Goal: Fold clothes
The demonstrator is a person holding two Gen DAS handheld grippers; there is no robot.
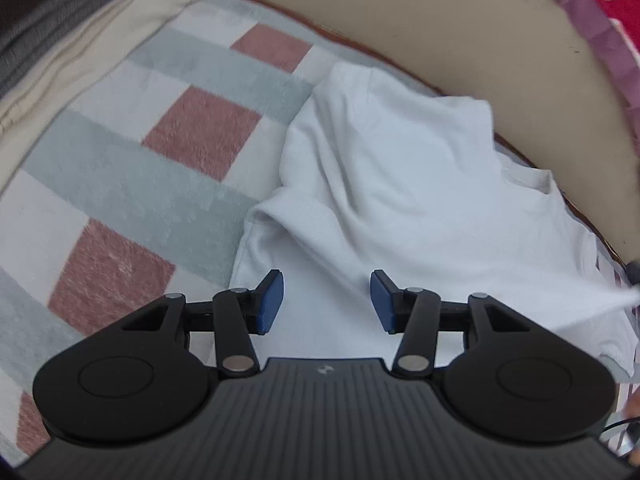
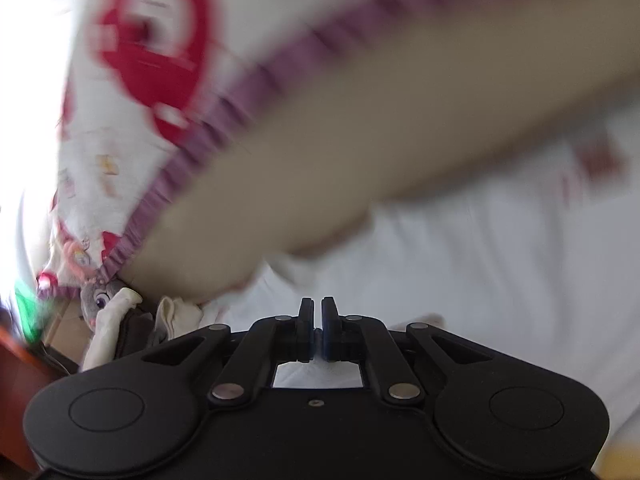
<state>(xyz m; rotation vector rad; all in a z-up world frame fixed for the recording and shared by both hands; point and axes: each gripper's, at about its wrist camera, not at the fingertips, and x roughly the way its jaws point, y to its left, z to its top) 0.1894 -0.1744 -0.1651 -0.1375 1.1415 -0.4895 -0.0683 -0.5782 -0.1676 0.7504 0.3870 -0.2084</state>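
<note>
A white shirt (image 1: 400, 184) lies rumpled on the checked blanket (image 1: 120, 184), its neckline toward the beige headboard (image 1: 440, 28). My left gripper (image 1: 327, 300) hovers open over the shirt's near part, and its blue pads (image 1: 272, 300) have nothing between them. At the right edge of the left wrist view, the shirt's hem is drawn into a taut peak (image 1: 624, 300). In the blurred right wrist view, my right gripper (image 2: 318, 312) has its jaws pressed together low on the white shirt (image 2: 460, 272), pinching its edge.
Folded grey and cream clothes (image 1: 60, 28) are stacked at the far left of the bed. A red-and-white pillow with a purple frill (image 2: 152, 80) leans on the headboard (image 2: 340, 140). A plush toy (image 2: 96, 300) and loose cloths sit beside the bed.
</note>
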